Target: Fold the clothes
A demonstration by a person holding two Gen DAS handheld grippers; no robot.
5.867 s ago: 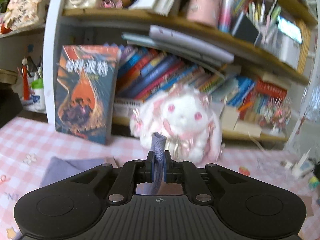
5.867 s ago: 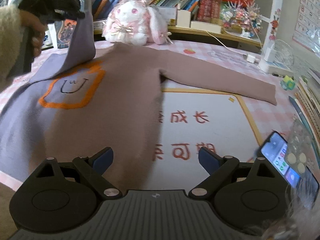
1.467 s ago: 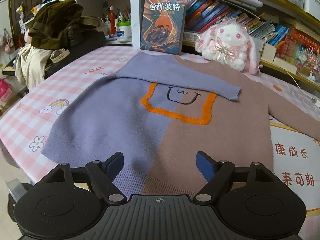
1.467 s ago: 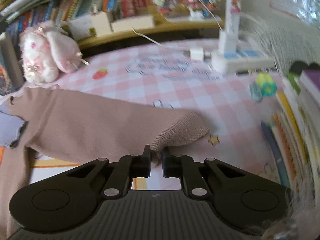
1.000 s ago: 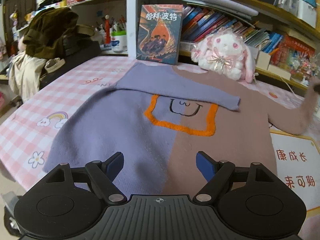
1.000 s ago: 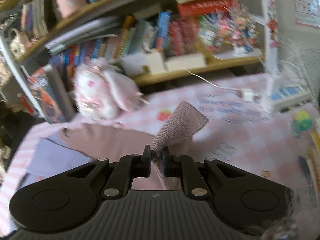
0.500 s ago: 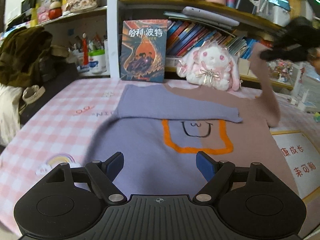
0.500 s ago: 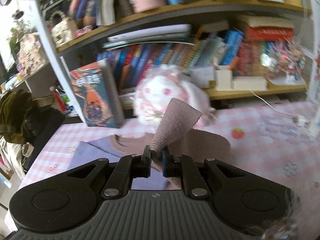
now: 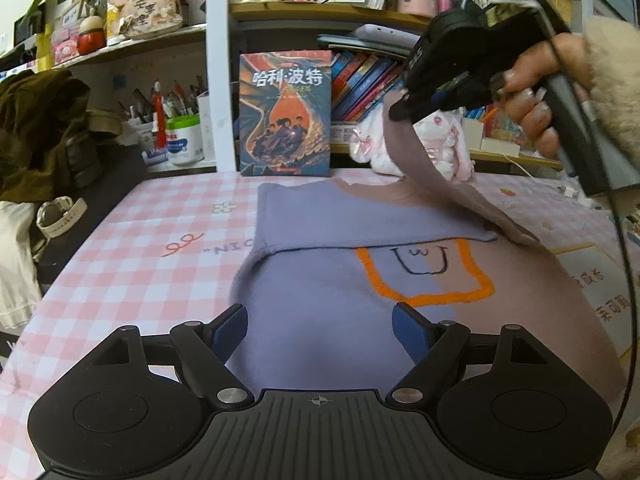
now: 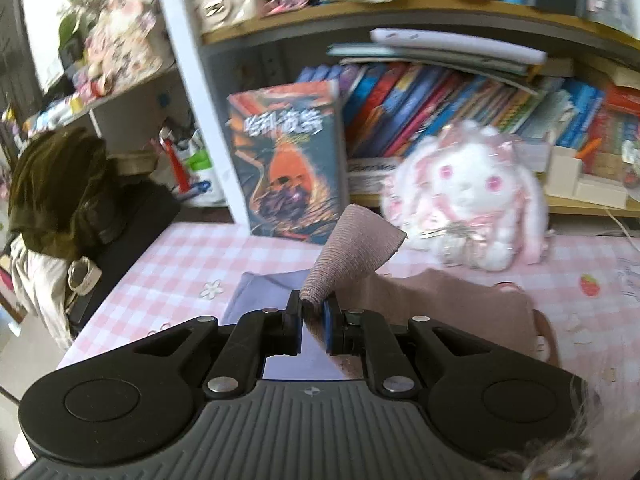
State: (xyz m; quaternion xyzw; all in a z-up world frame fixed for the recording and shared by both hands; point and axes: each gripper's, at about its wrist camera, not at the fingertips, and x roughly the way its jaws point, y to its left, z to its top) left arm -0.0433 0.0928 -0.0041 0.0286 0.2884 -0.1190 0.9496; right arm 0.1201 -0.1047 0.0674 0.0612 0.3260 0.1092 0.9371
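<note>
A sweater (image 9: 320,304), half lilac and half mauve with an orange square and a smiley, lies flat on the pink checked tablecloth (image 9: 120,264). Its lilac sleeve (image 9: 360,216) is folded across the chest. My right gripper (image 10: 312,320) is shut on the cuff of the mauve sleeve (image 10: 352,248) and holds it up above the sweater's upper part; it also shows in the left wrist view (image 9: 400,110), with the sleeve (image 9: 432,184) hanging from it. My left gripper (image 9: 320,328) is open and empty over the sweater's lower lilac part.
A bookshelf with a standing Harry Potter book (image 9: 286,116) and a white plush rabbit (image 10: 468,216) lines the table's far edge. A dark jacket (image 9: 40,128) is piled at the left. A printed mat (image 9: 600,280) lies under the sweater at the right.
My right gripper has carried the mauve cuff further left, over the sweater's chest towards the book. My left gripper stayed open and drifted slightly.
</note>
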